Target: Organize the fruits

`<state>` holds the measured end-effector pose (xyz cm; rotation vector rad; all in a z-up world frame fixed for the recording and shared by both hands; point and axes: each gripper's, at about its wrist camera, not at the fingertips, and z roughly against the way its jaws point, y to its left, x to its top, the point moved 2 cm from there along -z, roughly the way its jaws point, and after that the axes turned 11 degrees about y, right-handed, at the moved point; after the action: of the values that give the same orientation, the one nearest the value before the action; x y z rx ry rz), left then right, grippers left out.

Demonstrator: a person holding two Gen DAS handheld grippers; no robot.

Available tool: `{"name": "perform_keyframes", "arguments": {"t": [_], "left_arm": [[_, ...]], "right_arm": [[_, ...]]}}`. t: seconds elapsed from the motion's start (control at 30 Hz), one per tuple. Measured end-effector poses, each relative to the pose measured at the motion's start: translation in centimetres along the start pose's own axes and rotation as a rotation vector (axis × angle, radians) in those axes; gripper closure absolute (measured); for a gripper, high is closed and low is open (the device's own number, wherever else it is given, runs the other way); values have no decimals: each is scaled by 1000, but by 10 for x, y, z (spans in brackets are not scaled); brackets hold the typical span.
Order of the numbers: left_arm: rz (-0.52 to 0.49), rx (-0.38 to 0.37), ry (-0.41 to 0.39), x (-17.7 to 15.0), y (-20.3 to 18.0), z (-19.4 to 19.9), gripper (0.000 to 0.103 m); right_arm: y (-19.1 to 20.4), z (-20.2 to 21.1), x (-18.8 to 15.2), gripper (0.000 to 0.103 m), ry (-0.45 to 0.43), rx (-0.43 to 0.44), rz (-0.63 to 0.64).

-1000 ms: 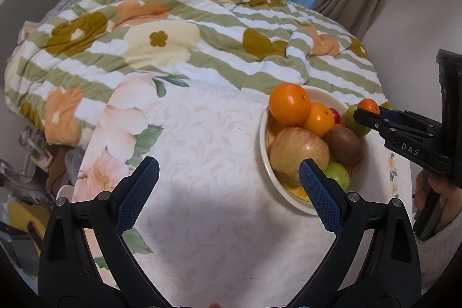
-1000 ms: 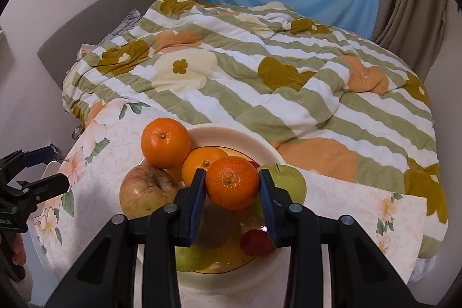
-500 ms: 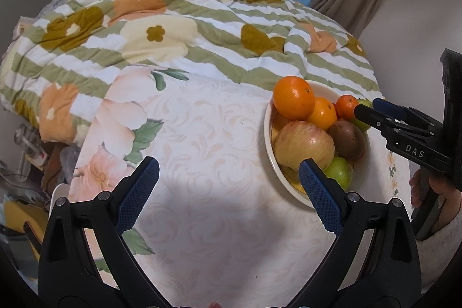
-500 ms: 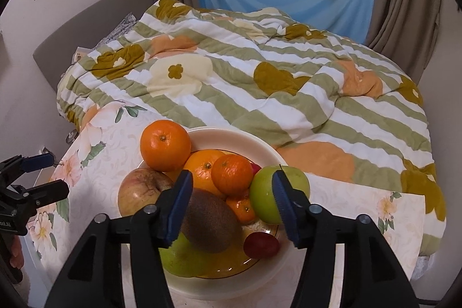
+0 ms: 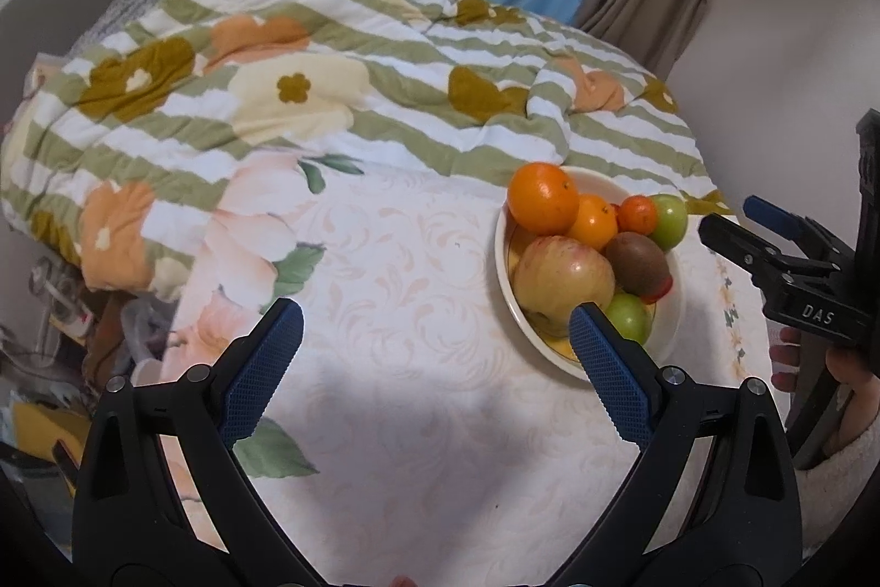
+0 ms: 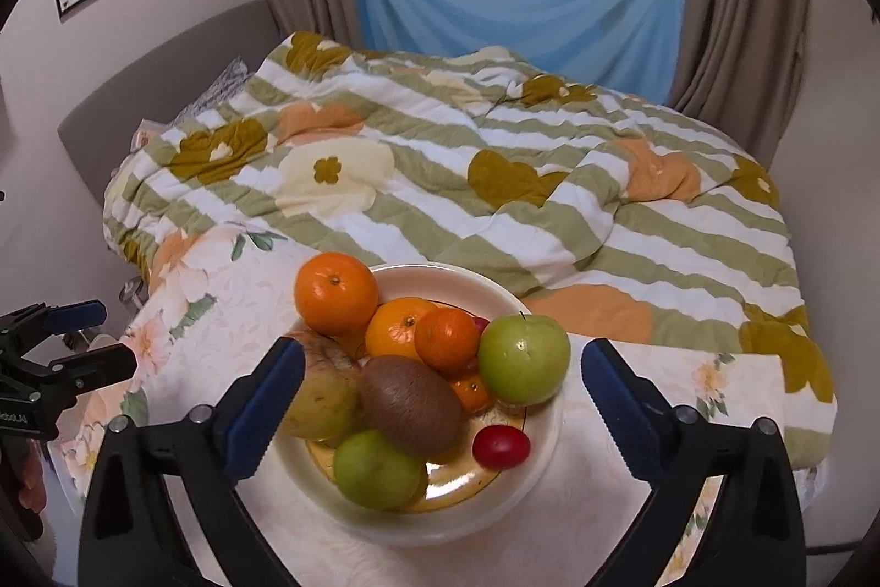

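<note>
A cream bowl (image 6: 542, 468) on the floral tablecloth holds several fruits: a large orange (image 6: 336, 292), a small mandarin (image 6: 446, 338), a green apple (image 6: 523, 358), a kiwi (image 6: 411, 404), a red-yellow apple (image 6: 322, 400) and a small red fruit (image 6: 500, 446). My right gripper (image 6: 443, 400) is open and empty, raised just before the bowl. My left gripper (image 5: 434, 361) is open and empty over the cloth, left of the bowl (image 5: 509, 306). The right gripper (image 5: 770, 235) also shows at the right edge of the left wrist view.
The table (image 5: 396, 422) with a white floral cloth butts against a bed with a striped flowered quilt (image 6: 495, 180). Curtains and a blue sheet hang behind. Clutter lies on the floor at the table's left (image 5: 66, 301).
My right gripper let go of the small mandarin onto the fruit pile, opened wide and drew back from the bowl. My left gripper stayed open and barely moved.
</note>
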<state>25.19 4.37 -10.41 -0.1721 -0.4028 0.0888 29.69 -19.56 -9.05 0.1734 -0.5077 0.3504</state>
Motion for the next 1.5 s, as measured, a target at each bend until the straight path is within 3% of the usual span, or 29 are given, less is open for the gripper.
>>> {"name": "perform_keyframes", "arguments": {"t": [0.23,0.57,0.7,1.03,1.5], "left_arm": [[-72,19,-47,-12,1,47,0],[-143,25,-195,-42,-1,133,0],[-170,24,-224,-54,-4,150,0],[-158,25,-263,-87,-12,169,0],[-158,48,-287,-105,-24,182,0]], "right_arm": [[15,56,-24,2,-52,-60,-77],[41,141,-66,2,-113,-199,-235],[51,162,-86,2,-125,-244,-274],[56,182,-117,2,-118,-315,-265],[53,190,-124,2,-126,-295,-265]]}}
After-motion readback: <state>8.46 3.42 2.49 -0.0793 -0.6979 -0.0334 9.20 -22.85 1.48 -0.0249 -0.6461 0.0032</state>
